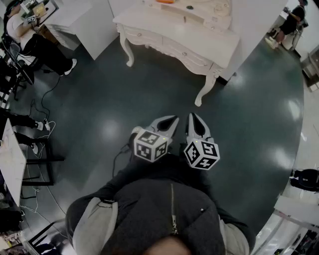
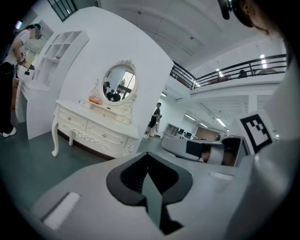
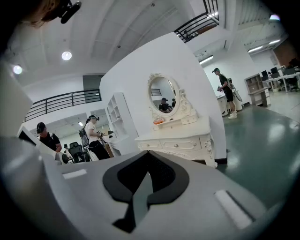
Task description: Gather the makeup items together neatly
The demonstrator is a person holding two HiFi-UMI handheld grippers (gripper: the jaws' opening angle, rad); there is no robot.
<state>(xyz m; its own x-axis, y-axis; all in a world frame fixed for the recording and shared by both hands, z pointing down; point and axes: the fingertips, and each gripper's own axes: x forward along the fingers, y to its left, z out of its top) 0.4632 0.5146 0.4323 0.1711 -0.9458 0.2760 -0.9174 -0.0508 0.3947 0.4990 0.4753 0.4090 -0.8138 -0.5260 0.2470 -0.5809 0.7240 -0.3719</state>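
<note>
A white dressing table (image 1: pixel 209 45) with an oval mirror (image 2: pixel 119 82) stands far ahead across the dark green floor. On its top lie an orange item (image 1: pixel 167 1) and a few small pale things, too small to tell apart. The orange item (image 2: pixel 95 100) also shows below the mirror (image 3: pixel 161 93) in both gripper views. My left gripper (image 1: pixel 173 119) and right gripper (image 1: pixel 191 115) are held side by side close to my body, well short of the table. Both point toward it, slightly down. The left gripper (image 2: pixel 147 154) is shut with nothing in it, and so is the right gripper (image 3: pixel 149 153).
A white partition wall (image 2: pixel 84 56) stands behind the table, with a white shelf unit (image 2: pixel 54 51) to its left. A person (image 1: pixel 35 45) sits at the far left near desks, with cables (image 1: pixel 42 107) on the floor. Another person (image 1: pixel 291 22) stands at the far right.
</note>
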